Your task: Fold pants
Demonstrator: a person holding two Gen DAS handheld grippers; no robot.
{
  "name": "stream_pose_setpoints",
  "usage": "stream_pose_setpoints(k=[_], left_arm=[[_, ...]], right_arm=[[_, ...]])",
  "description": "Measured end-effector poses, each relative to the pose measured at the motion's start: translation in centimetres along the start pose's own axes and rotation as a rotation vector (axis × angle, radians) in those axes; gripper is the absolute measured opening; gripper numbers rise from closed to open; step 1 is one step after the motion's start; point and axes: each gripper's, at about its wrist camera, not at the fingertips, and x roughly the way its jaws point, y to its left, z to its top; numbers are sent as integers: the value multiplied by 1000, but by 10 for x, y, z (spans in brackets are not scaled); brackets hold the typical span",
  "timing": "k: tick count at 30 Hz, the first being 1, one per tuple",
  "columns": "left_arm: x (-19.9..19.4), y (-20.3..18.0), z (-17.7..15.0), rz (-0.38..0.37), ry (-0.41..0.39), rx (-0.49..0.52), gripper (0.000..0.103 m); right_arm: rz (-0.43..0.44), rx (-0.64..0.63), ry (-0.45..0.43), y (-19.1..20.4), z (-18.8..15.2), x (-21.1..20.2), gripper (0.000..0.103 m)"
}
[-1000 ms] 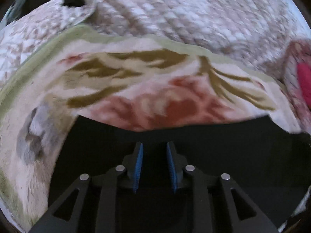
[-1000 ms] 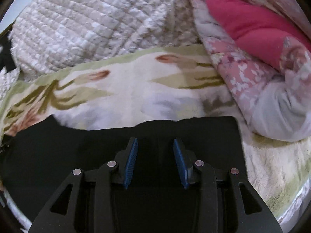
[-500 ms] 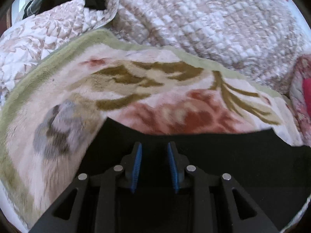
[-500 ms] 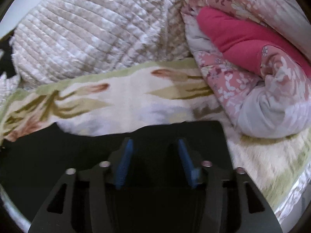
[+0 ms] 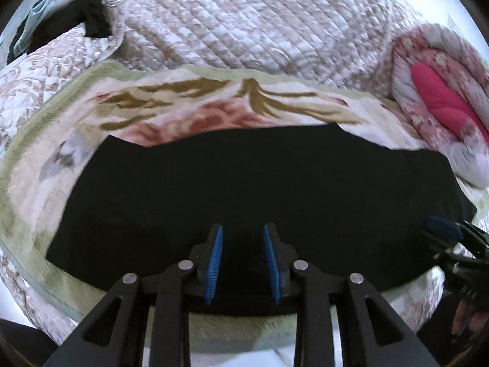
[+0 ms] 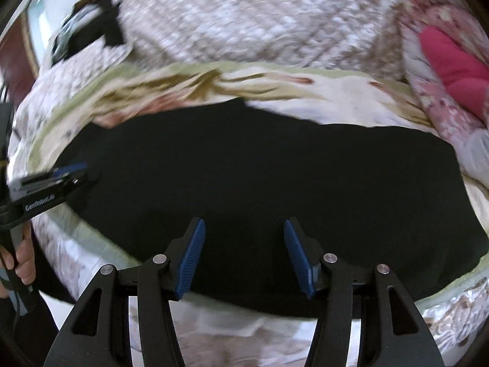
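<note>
The black pants [image 5: 250, 189] lie folded flat as a wide dark rectangle on a floral blanket [image 5: 189, 107]; they also show in the right wrist view [image 6: 259, 177]. My left gripper [image 5: 243, 244] is open and empty, held above the pants' near edge. My right gripper [image 6: 244, 244] is open wider and empty, above the near edge too. The left gripper shows at the left of the right wrist view [image 6: 61, 174], and the right gripper at the right edge of the left wrist view [image 5: 446, 232].
A quilted cream bedspread [image 5: 259, 21] bunches behind the blanket. A rolled pink floral duvet with a magenta lining [image 5: 443, 98] lies at the right. Dark clothing [image 5: 91, 15] sits at the far left. The bed's near edge runs just below the pants.
Both grippers have pulled back and up from the pants, so the whole folded garment is now in view. The right gripper's jaws have opened wider.
</note>
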Motion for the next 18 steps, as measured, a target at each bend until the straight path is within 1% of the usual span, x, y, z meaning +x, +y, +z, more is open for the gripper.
stream_pose_setpoints(k=[1,2,3,5,8,13,16,18], left_arm=[[1,-1,-2,2,3,5,32],[4,-3,-6,6,10,11,32],[5,-5,-8,11,6,21,33],[4,-8,-8,24,-5,38,33],[3,-9,-9,18,-6,32,35],[1,-8,-9,12,-6,22,35],[-4,-8,-9,7,-18,19,35],[-7,-11,-10,-3,-20,23,35]], right_arm=[[-4,-21,2,6,-2,2,55],[-10,-43,12,10,-4,6,58],[-16,-64,22,14,-5,10,64],[-33,-104,12,18,-8,13,67],[-21,-78,7,14,-9,14,70],[-32,-80,27,17,-7,11,70],[-11,-38,-4,15,-5,2,70],[-14,-61,-44,20,-2,-4,70]])
